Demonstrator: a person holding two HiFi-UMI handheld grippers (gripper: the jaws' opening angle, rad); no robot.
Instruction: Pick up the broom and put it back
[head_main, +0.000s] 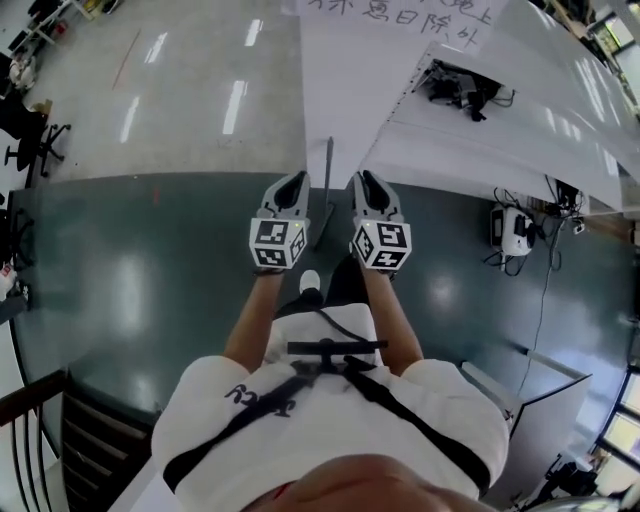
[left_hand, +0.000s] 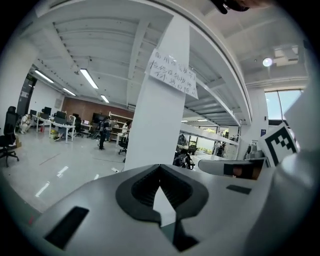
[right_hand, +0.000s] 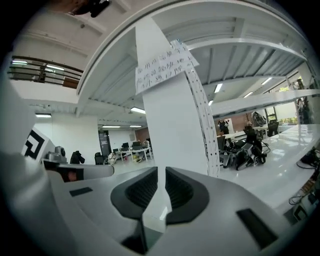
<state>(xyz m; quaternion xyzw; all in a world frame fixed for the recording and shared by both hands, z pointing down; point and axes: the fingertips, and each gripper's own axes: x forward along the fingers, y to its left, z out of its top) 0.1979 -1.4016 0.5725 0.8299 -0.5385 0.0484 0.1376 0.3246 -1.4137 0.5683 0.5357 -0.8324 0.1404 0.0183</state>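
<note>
Broom (head_main: 324, 195), apparently the thin dark pole propped at the white pillar (head_main: 340, 90), stands unheld. The left gripper (head_main: 298, 182) has its jaws closed and the right gripper (head_main: 362, 180) has them slightly apart, both empty. The task looks done, leaving only backing away. The handwritten Chinese notice (left_hand: 172, 72) seemingly ends "休息日除外".

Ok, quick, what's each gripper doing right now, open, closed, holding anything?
Left grey plastic gripper: closed, jaws together, holding nothing.
Right grey plastic gripper: slightly open, narrow gap, nothing between the jaws.
</note>
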